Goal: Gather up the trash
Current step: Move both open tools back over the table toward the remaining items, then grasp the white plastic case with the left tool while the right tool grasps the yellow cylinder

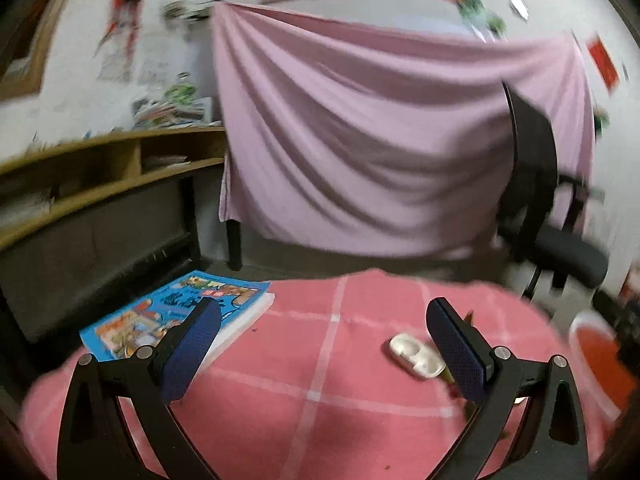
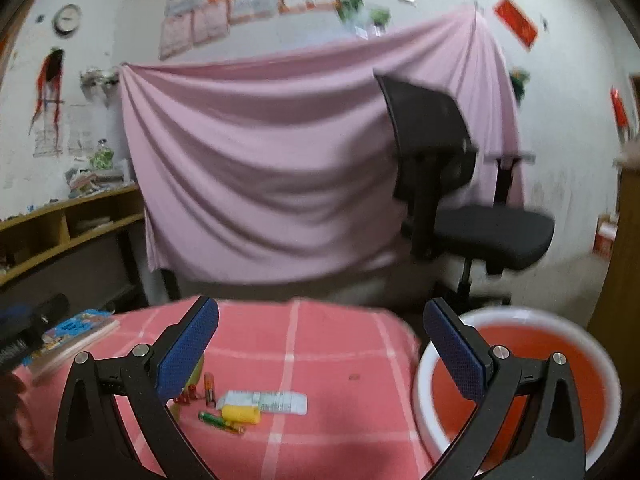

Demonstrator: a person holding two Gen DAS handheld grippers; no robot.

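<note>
In the left wrist view, wooden shelving (image 1: 100, 168) is being seen along the wall at the far left, and a blue picture book (image 1: 176, 312) is being shown lying on the left edge of the pink checked tablecloth (image 1: 320, 360). The left gripper (image 1: 324, 332) is being held above the cloth with its blue-padded fingers spread wide apart and nothing caught between them. A white earbud case (image 1: 416, 356) is being shown lying open on the cloth, just beside the inner face of the right-hand finger. A pink sheet (image 1: 380, 140) is being hung across the background, a black office chair (image 1: 536, 184) is being seen to the right of it, and part of a white-rimmed red bin (image 1: 592, 356) is being glimpsed at the far right edge.

In the right wrist view, the same book (image 2: 76, 332) is being seen at the left. The right gripper (image 2: 320, 340) is being held open, its fingers well apart and empty. The trash is being shown on the cloth below and between the fingers: an orange battery (image 2: 209, 390), green batteries (image 2: 220, 422), a yellow cap (image 2: 241, 415) and a flattened white tube (image 2: 272, 401), all lying close together. The bin (image 2: 516, 384) is being seen beside the table, behind the right-hand finger, and the chair (image 2: 460, 192) is standing beyond it
</note>
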